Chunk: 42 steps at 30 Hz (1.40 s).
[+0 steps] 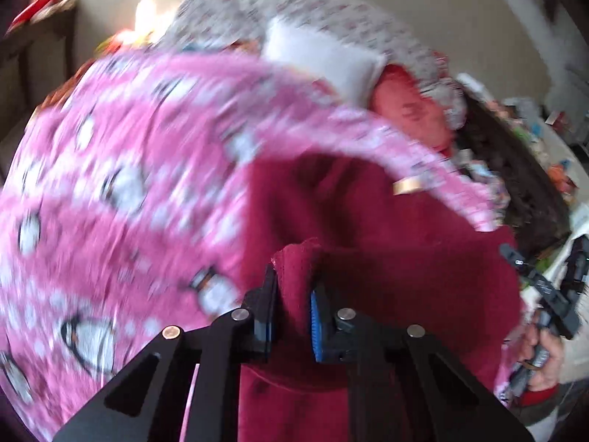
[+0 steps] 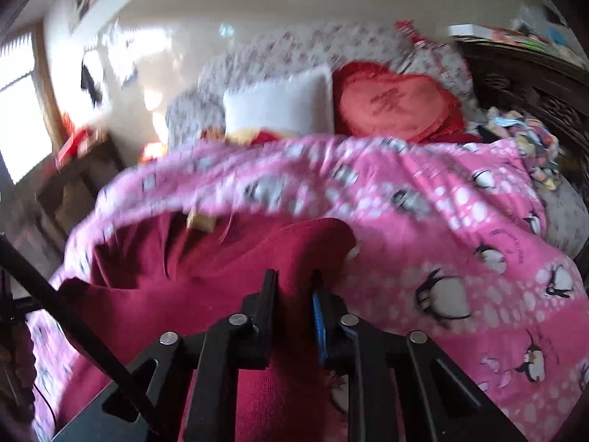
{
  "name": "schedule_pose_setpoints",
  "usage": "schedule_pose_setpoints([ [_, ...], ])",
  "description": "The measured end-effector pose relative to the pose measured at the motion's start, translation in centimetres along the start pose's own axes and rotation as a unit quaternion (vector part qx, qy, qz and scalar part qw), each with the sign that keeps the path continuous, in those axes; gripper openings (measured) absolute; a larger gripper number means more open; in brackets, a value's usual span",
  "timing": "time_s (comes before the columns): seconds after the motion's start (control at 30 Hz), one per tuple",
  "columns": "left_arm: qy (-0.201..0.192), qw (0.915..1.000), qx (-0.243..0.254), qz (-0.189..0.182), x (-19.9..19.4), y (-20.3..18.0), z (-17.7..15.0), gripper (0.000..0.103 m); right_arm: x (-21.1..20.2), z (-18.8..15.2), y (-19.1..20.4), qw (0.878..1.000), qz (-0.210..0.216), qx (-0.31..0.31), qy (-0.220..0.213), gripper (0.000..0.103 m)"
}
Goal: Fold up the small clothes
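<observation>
A dark red fleece garment (image 1: 368, 221) hangs spread between my two grippers above a pink penguin-print blanket (image 1: 110, 169). My left gripper (image 1: 292, 291) is shut on a bunched edge of the garment. My right gripper (image 2: 294, 287) is shut on another edge of the same garment (image 2: 206, 258). A small yellow label (image 1: 406, 185) shows inside the garment; it also shows in the right wrist view (image 2: 200, 221). The right gripper and the hand holding it appear at the right edge of the left wrist view (image 1: 552, 294). Both views are motion-blurred.
The pink blanket (image 2: 460, 221) covers a bed. At its head lie a white pillow (image 2: 279, 107), a red heart cushion (image 2: 394, 103) and a floral quilt (image 2: 294, 48). A dark carved headboard (image 2: 533, 84) stands at the right, a window (image 2: 22, 118) at the left.
</observation>
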State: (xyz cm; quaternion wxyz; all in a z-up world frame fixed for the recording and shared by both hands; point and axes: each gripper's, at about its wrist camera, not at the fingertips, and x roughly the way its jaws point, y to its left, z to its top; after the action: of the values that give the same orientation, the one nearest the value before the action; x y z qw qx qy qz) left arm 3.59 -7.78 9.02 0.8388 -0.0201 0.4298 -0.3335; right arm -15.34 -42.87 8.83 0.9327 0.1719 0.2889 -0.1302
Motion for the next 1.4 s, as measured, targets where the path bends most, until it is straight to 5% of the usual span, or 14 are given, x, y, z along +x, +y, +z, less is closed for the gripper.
schedule_pose_setpoints([
  [0.1, -0.031, 0.9987, 0.039, 0.008, -0.5, -2.3, 1.2, 0.014, -0.7, 0.2, -2.4, 0.999, 0.001, 0.048, -0.019, 0.015],
  [0.2, 0.005, 0.9990, 0.032, 0.031, 2.5, -2.0, 0.9, 0.014, 1.3, -0.8, -3.2, 0.998, -0.023, 0.054, 0.006, 0.016],
  [0.23, 0.027, 0.9984, 0.020, 0.045, 4.3, -1.2, 0.3, 0.015, 2.0, -1.1, -3.4, 0.998, -0.029, 0.055, 0.019, 0.021],
  [0.3, 0.043, 0.9973, 0.006, 0.059, 6.2, -0.1, -0.6, 0.023, 2.0, -1.8, -4.0, 0.996, -0.049, 0.066, 0.025, 0.051],
  [0.43, 0.021, 0.9985, 0.003, 0.050, 5.4, 0.1, -1.1, 0.029, -1.7, -2.0, -3.4, 0.997, -0.035, 0.064, 0.002, 0.052],
  [0.6, 0.015, 0.9975, 0.018, 0.067, 5.4, -0.6, -0.8, 0.034, -4.1, -3.6, 2.5, 0.998, 0.007, -0.059, 0.019, 0.020],
  [0.7, 0.021, 0.9977, 0.007, 0.064, 6.2, 0.0, -1.0, 0.035, -1.7, -6.1, 2.5, 0.994, -0.043, -0.078, 0.067, 0.009],
  [0.87, 0.022, 0.9976, 0.005, 0.066, 5.3, -0.3, -1.1, 0.040, -2.1, -7.1, 0.3, 0.997, -0.030, -0.025, 0.071, 0.009],
  [1.03, 0.001, 0.9983, -0.014, 0.056, 1.1, 0.5, -2.4, 0.070, -5.4, -6.9, 2.4, 0.997, -0.031, -0.057, 0.048, 0.025],
  [1.07, 0.004, 0.9982, -0.018, 0.057, 0.7, 0.7, -2.7, 0.071, -4.8, -7.2, 2.4, 0.995, -0.042, -0.063, 0.057, 0.033],
  [1.13, 0.020, 0.9980, -0.025, 0.054, 0.0, 1.2, -3.6, 0.071, -1.9, -8.4, 1.8, 0.989, -0.081, -0.063, 0.105, 0.033],
  [1.27, 0.024, 0.9983, -0.024, 0.047, -3.9, 1.8, -5.8, 0.073, -4.3, -8.2, 1.6, 0.993, -0.055, -0.036, 0.097, 0.034],
  [1.4, 0.025, 0.9988, -0.026, 0.031, -8.3, 2.1, -8.4, 0.078, -10.8, -9.4, 2.5, 0.996, -0.008, -0.035, 0.084, 0.063],
])
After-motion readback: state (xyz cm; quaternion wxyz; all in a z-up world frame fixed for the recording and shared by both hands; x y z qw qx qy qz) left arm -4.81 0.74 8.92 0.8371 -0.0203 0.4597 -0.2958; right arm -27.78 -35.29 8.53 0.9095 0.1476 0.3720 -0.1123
